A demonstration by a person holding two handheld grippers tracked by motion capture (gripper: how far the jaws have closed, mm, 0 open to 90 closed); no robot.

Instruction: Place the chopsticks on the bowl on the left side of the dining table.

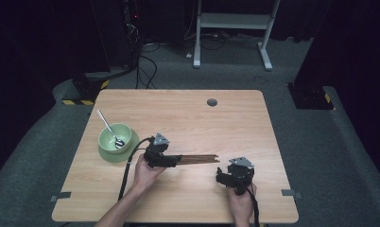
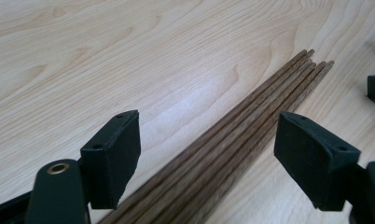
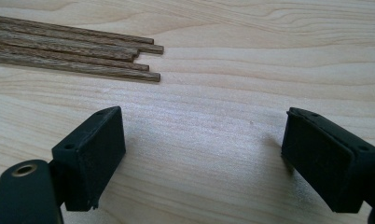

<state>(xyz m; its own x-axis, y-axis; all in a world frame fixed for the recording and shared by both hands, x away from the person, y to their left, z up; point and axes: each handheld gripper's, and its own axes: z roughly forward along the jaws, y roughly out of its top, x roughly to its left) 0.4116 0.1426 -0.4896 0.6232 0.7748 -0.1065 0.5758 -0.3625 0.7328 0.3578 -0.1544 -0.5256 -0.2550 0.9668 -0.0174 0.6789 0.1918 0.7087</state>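
Wooden table (image 1: 178, 113), chopsticks (image 1: 200, 159) lying flat — long axis left-right, left gripper (image 2: 206, 158) fingers released astride them, right gripper (image 3: 204, 154) released.

The chopsticks (image 2: 232, 140) are dark brown with a fine grain. The surface (image 1: 188, 113) is pale wood with wavy grain. Bowl (image 1: 108, 136) and saucer (image 1: 113, 154) are light green; each claw is black.

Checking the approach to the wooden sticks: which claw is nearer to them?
Left. The left claw straddles the wooden sticks, jaws open on either side; the right claw sits apart, beyond their tips.
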